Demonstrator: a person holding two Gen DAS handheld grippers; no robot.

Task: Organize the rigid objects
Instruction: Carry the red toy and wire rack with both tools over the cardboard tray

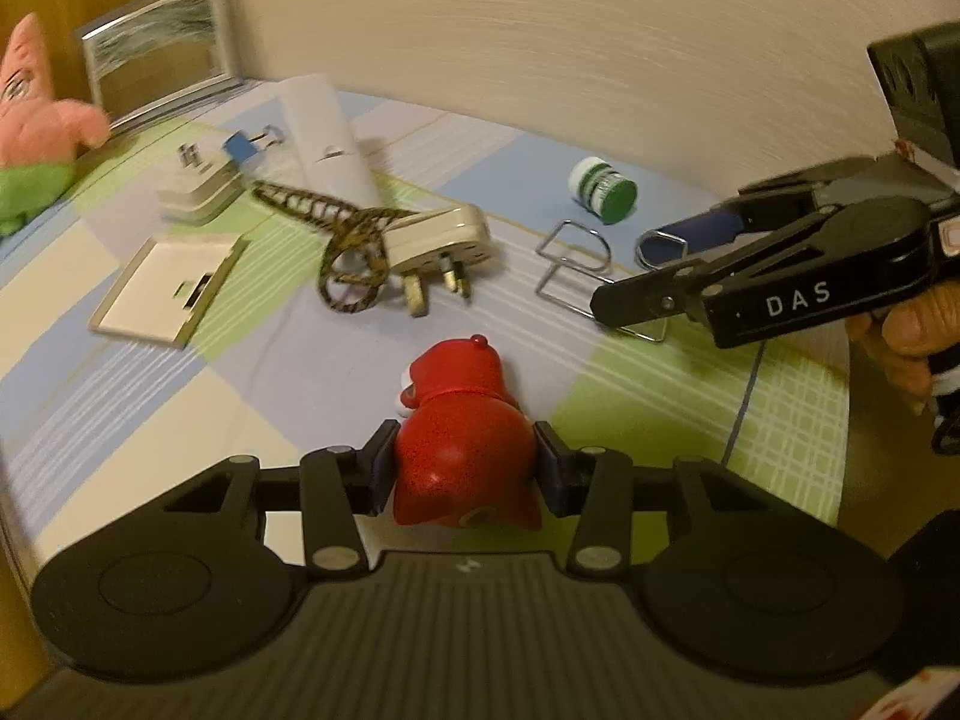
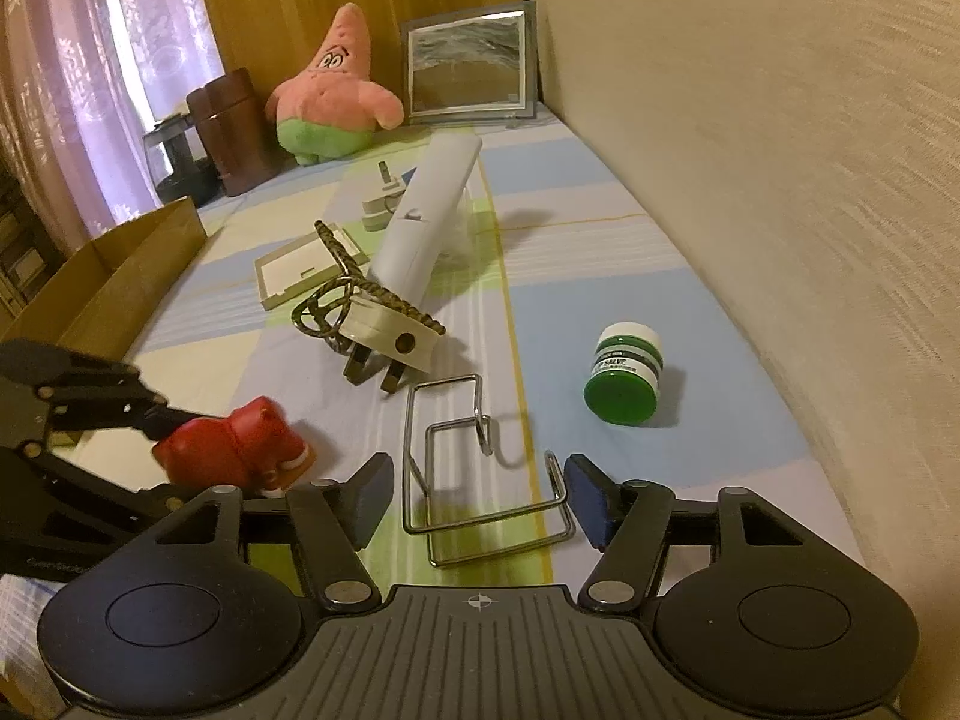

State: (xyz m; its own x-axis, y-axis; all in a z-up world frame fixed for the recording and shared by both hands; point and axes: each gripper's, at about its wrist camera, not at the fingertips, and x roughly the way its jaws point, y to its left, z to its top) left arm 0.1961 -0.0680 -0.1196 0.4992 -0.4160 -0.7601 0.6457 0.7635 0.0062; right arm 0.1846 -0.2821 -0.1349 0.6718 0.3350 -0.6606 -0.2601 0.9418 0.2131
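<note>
A glossy red toy figurine (image 1: pixel 465 420) sits low over the checked sheet, and my left gripper (image 1: pixel 465 468) is shut on it, both blue pads pressing its sides. The right wrist view has the same figurine (image 2: pixel 240 438) at the lower left, between the left gripper's black fingers (image 2: pixel 150 414). A bent wire rack (image 2: pixel 480 480) lies on the sheet between the pads of my right gripper (image 2: pixel 480 498). That gripper stands open, with a small gap on each side of the wire. From the left wrist, the right gripper (image 1: pixel 660 264) hovers at the wire rack (image 1: pixel 576 264).
On the bed are a green salve jar (image 2: pixel 624 381), a white plug with braided cable (image 2: pixel 390 336), a white tube (image 2: pixel 432 210), a flat white plate (image 2: pixel 300 270), a pink plush (image 2: pixel 330 96) and a picture frame (image 2: pixel 471 63). A cardboard box (image 2: pixel 108 276) stands left; the wall runs right.
</note>
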